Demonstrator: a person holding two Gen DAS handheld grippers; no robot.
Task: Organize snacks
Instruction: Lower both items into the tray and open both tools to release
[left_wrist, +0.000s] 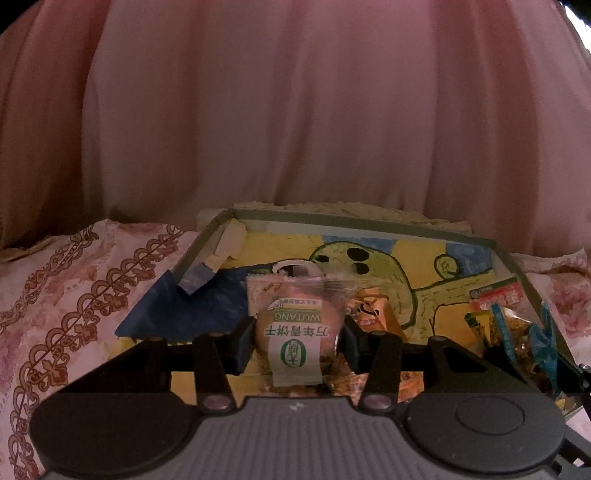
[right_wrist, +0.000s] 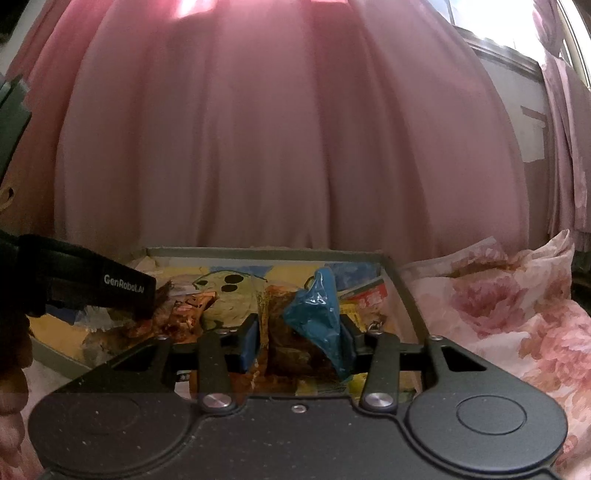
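Left wrist view: the left gripper (left_wrist: 295, 341) is clamping a biscuit packet (left_wrist: 293, 325) above the tray (left_wrist: 509, 266); the right gripper (right_wrist: 299, 341) is pinching a blue-ended snack bag (right_wrist: 314, 317). Next, probably placing both tidily.

Both wrist views low, close, facing the shared tray (left_wrist: 511, 266) (right_wrist: 400, 295).

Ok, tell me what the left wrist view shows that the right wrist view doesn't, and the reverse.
Left wrist view only: the left tool gripping a round biscuit packet labelled WUTANG, and a small orange carton beside it.
Right wrist view only: the right tool closed on a snack bag with a blue end, plus a bright window at upper right.
Both: the shallow tray with a cartoon drawing on its floor, and the pink curtain behind it.
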